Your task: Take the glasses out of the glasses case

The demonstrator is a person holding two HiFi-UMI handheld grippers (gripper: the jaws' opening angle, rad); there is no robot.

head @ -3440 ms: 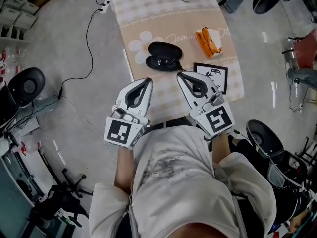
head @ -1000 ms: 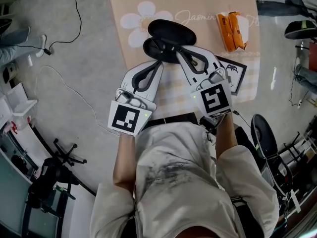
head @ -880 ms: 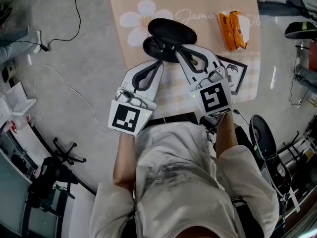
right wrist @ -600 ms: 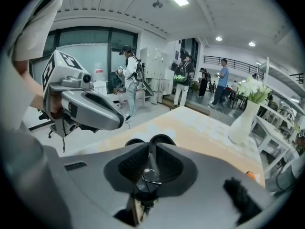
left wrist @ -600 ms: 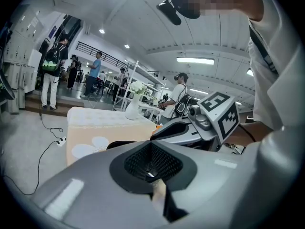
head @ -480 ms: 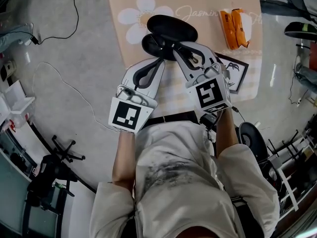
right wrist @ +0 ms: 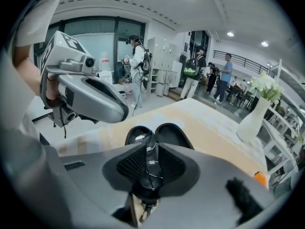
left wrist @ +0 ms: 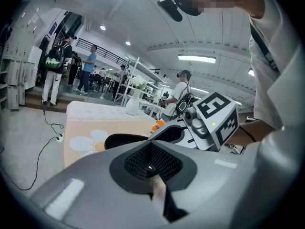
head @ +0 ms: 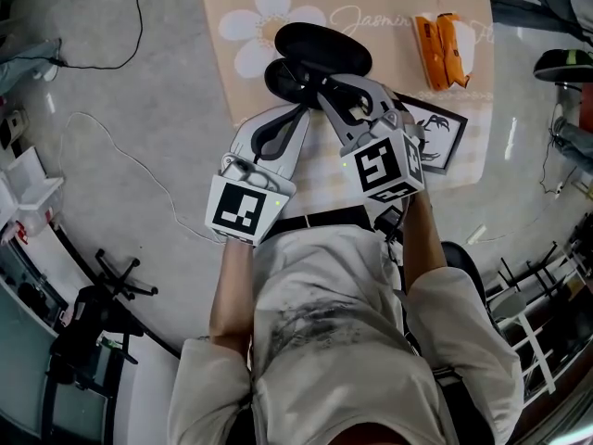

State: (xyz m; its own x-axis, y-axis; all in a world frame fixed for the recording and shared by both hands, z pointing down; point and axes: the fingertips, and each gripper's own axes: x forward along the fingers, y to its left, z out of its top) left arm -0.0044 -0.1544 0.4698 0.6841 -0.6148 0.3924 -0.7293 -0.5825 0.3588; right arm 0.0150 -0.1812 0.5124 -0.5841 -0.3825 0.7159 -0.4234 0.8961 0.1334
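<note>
A black glasses case lies open on the beige flowered tablecloth, lid hinged back. In the right gripper view the case sits just beyond the jaws. Dark folded glasses run from the case back between the jaws. My right gripper is shut on the glasses at the case's near edge. My left gripper is shut with nothing in it, just left of the right one and short of the case. In the head view the right gripper hides most of the glasses.
An orange packet lies at the cloth's right. A black-framed picture lies beside my right gripper. A white vase stands at the table's far end. A cable trails on the floor to the left of the table's edge.
Both grippers have come forward to the case. Over the last second my right gripper has swung left, tilted over the case's base and reached the glasses. The left gripper has barely moved.
</note>
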